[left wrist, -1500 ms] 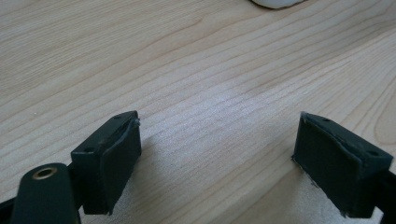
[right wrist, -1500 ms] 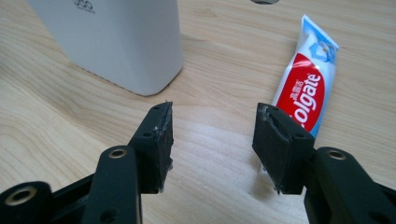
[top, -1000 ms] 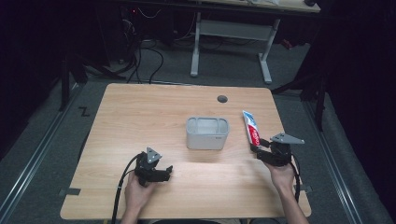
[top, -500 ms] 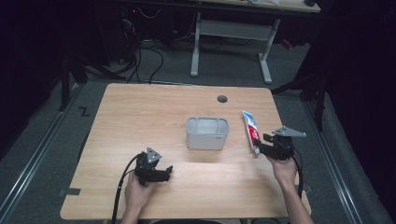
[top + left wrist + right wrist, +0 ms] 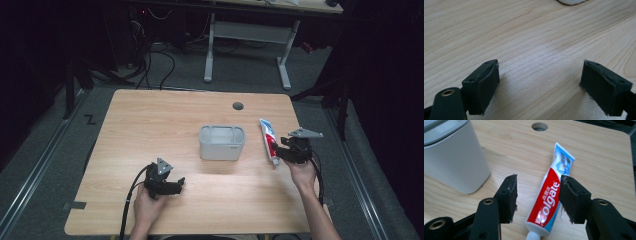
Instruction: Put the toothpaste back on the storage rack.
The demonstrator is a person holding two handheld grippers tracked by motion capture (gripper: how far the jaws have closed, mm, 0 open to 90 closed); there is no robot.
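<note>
Two claws stood open: the right claw (image 5: 537,197) straddled a red-white-blue toothpaste tube (image 5: 552,197) lying flat on the light wooden counter (image 5: 150,130), cap toward the person, beside a grey plastic bin (image 5: 222,142); the left claw (image 5: 540,85) gaped wide.

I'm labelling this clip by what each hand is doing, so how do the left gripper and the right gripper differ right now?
The left gripper sits near the table's front edge with bare wood between its jaws; the right gripper is at the toothpaste tube, jaws on either side of it. The left jaws are spread wide, the right ones narrower, with no contact evident. The grey bin lies nearer the right one. Both are open and hand-held.
</note>
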